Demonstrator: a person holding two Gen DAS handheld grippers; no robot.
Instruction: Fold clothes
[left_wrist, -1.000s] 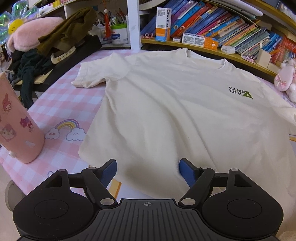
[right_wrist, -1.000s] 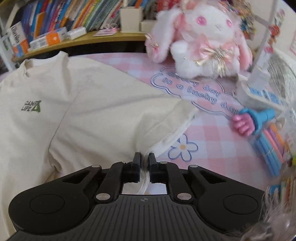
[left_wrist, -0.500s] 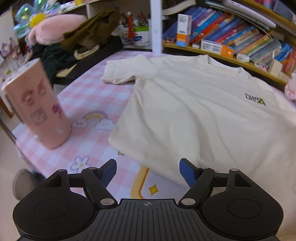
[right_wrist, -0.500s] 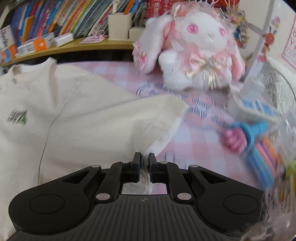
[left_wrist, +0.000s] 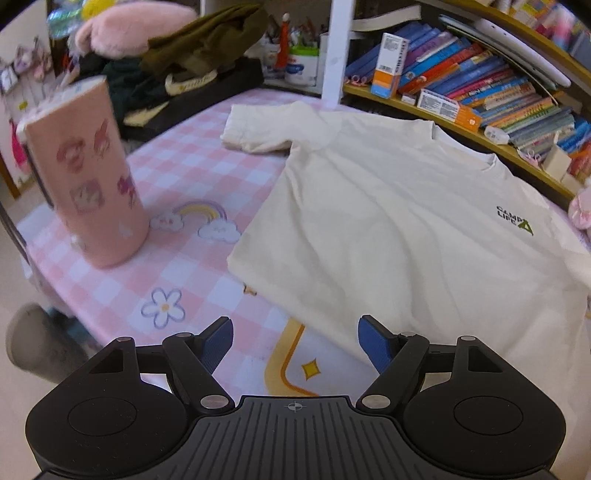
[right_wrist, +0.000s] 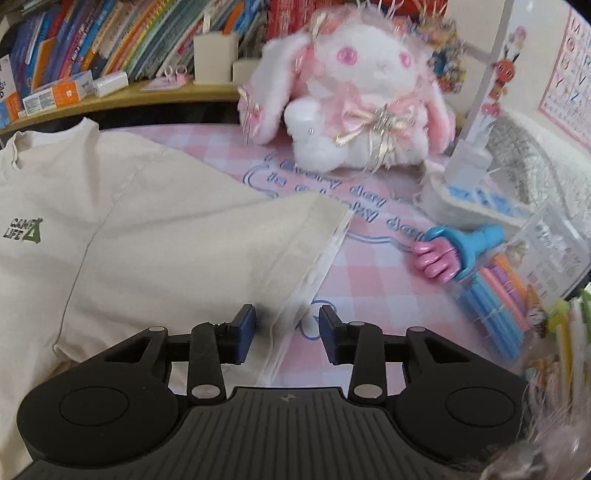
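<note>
A cream T-shirt (left_wrist: 388, 221) with a small green chest logo lies flat, front up, on the pink checked table cover (left_wrist: 199, 170). My left gripper (left_wrist: 295, 341) is open and empty, above the cover just off the shirt's bottom left corner. In the right wrist view the shirt's sleeve (right_wrist: 229, 236) lies spread out, its hem running between the fingers. My right gripper (right_wrist: 287, 325) is open, its jaws standing either side of the sleeve hem and not clamping it.
A pink cylinder holder (left_wrist: 88, 177) stands left of the shirt. A pile of dark clothes (left_wrist: 192, 62) and bookshelves (left_wrist: 480, 88) are behind. A plush rabbit (right_wrist: 354, 99), a blue-pink toy (right_wrist: 454, 251) and coloured pens (right_wrist: 498, 295) sit right of the sleeve.
My right gripper has opened and let go of the sleeve hem, which now lies flatter. My left gripper has pulled back and left, off the shirt's bottom edge.
</note>
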